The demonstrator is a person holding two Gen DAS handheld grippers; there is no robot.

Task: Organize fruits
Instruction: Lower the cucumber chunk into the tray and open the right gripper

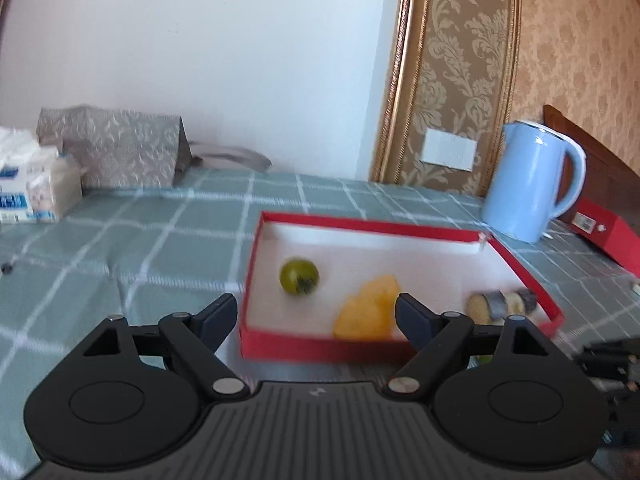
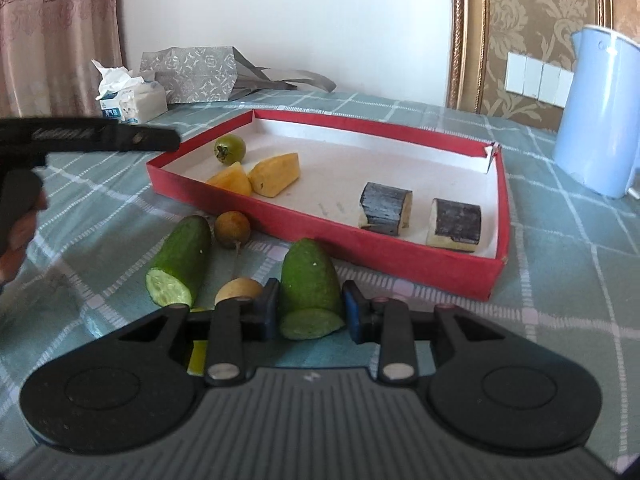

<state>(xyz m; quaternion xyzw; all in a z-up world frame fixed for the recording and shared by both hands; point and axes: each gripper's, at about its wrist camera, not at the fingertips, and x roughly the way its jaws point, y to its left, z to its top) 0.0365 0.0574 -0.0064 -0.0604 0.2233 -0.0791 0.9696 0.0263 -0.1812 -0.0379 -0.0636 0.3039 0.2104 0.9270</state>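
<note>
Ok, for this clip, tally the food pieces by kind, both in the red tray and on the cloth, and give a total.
Green tomato: 1, in the red tray
Yellow wedges: 2, in the tray
Dark-skinned chunks: 2, in the tray
Cucumber pieces: 2, on the cloth, one between the right claw fingers
Small brownish-yellow round fruits: 2, on the cloth
Total: 9

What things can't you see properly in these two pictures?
- Right claw around the cucumber piece: right wrist view, the pads seem to touch it, but a firm squeeze can't be confirmed.
- Yellow thing: right wrist view, mostly hidden under the claw's linkage.
- Yellow fruit pieces: left wrist view, motion blur smears their shapes together.
- Kettle: right wrist view, cut off by the right edge.
- Tissue pack: left wrist view, its label is too blurred to read.
</note>
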